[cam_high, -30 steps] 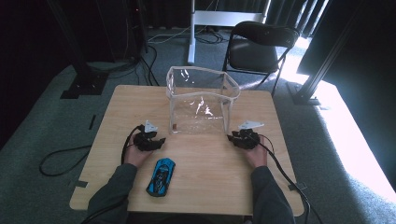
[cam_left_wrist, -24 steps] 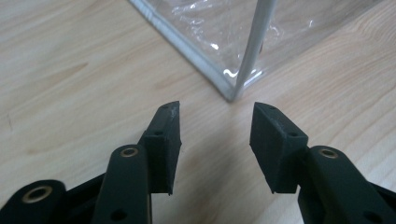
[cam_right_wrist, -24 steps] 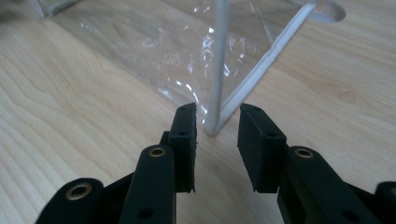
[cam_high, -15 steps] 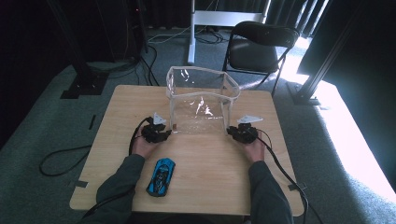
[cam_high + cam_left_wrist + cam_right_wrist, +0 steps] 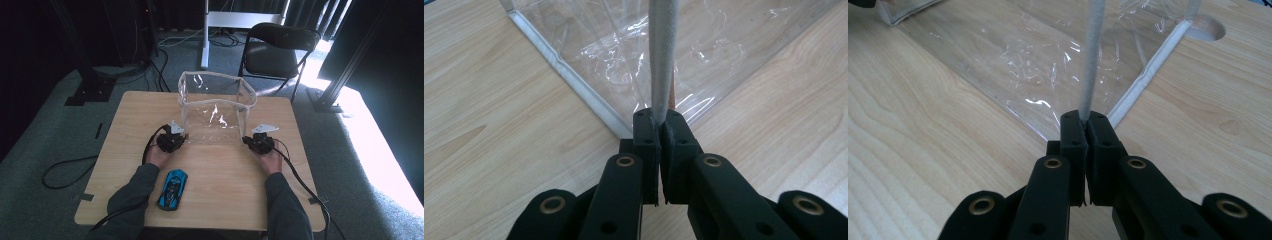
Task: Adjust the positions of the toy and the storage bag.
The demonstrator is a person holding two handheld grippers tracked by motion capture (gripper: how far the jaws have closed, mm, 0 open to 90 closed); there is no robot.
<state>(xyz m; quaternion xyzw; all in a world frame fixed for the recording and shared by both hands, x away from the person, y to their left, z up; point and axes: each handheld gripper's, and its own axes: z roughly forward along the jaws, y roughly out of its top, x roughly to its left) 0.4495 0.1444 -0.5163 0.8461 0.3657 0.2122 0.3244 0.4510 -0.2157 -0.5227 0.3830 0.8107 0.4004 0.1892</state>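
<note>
Each hand-held gripper, left (image 5: 176, 138) and right (image 5: 257, 141), has just closed onto a near corner seam of the clear bag (image 5: 216, 102); bare desk (image 5: 135, 110) lies either side, toy car (image 5: 172, 189) near.

Glossy clear plastic bag (image 5: 215, 115) with woven white cloth edging (image 5: 661, 60) stands on matt, light wood-grain table (image 5: 225, 185).

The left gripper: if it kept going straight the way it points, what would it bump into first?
Probably the clear plastic bag itself. The left gripper has just closed its fingers on the bag's white edge strip, and the bag's see-through wall stands straight ahead, with the table under it.
</note>
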